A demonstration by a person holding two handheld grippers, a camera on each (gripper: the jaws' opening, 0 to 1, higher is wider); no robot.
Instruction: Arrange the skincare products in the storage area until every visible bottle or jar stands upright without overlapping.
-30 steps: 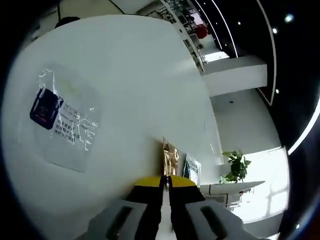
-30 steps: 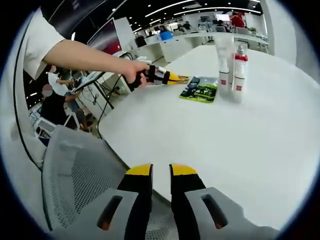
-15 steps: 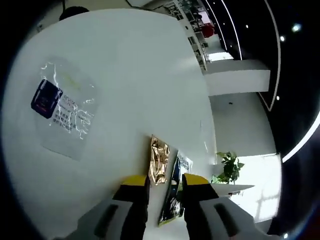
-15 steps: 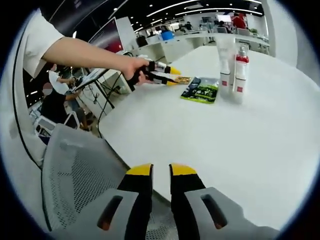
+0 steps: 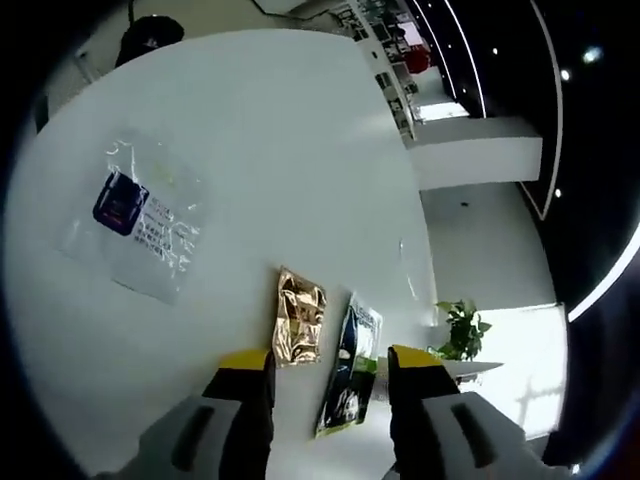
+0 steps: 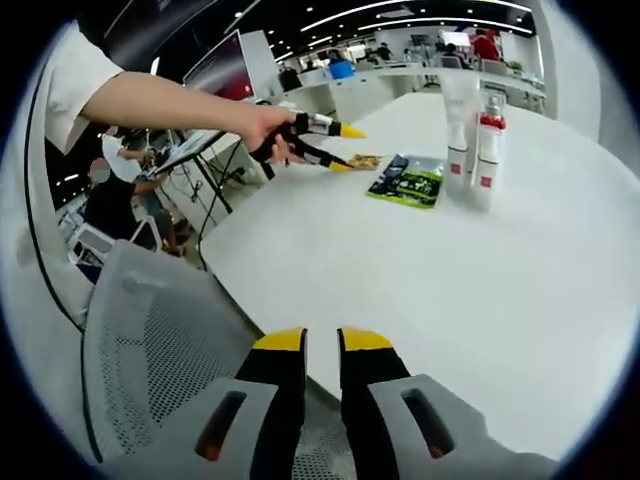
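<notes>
Bottles are standing upright beside the green sachet. We are holding the left gripper wide open and empty above the gold sachet; the right gripper, nearly closed, is gripping nothing. Reaching carelessly, we are risking toppling them.

Non-task stuff: white round table. Clear plastic bag with a dark blue label lies flat at 10 o'clock in my left gripper view, potted plant at 4. Grey mesh chair at 8 o'clock in my right gripper view.
</notes>
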